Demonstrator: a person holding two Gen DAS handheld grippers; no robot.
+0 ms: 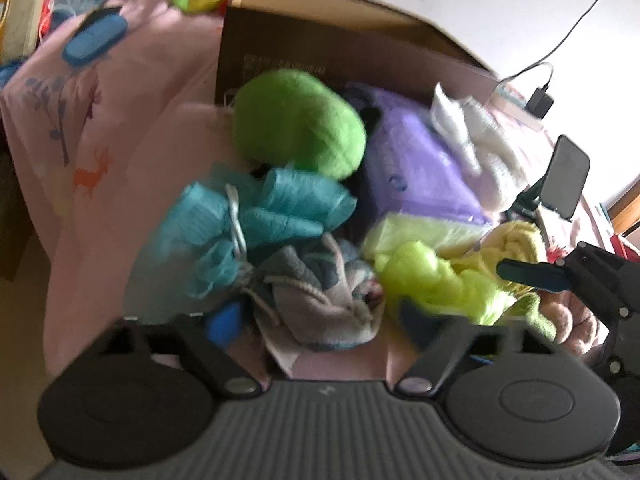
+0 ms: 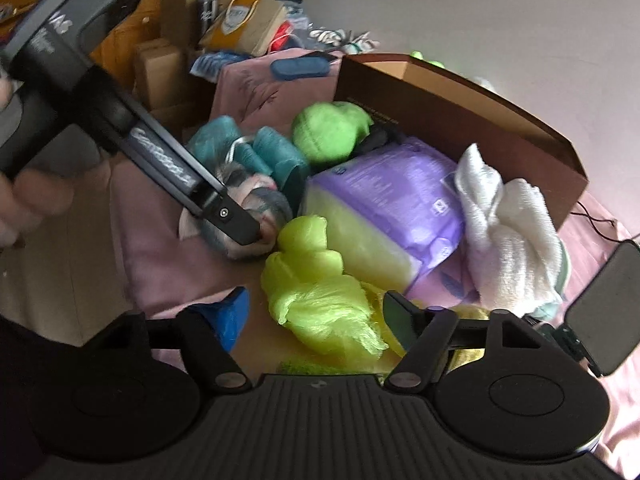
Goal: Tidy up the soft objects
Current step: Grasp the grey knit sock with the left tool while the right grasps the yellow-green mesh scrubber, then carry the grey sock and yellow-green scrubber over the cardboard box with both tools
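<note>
Soft things lie in a heap on a pink bedsheet (image 1: 100,184): a green plush (image 1: 298,124), a teal mesh sponge (image 1: 248,220), a grey-pink cloth bundle (image 1: 320,300), a neon yellow mesh sponge (image 1: 436,284), a purple packet (image 1: 424,164) and a white towel (image 1: 484,140). My left gripper (image 1: 320,328) is open around the cloth bundle. In the right wrist view the left gripper (image 2: 256,236) touches the cloth bundle (image 2: 256,196). My right gripper (image 2: 316,320) is open around the neon yellow sponge (image 2: 316,284).
A brown cardboard box (image 2: 460,108) stands open behind the heap. A blue case (image 1: 94,38) lies on the sheet at the back. A phone on a stand (image 1: 566,176) is at the right. Bags and boxes (image 2: 240,24) crowd the far side.
</note>
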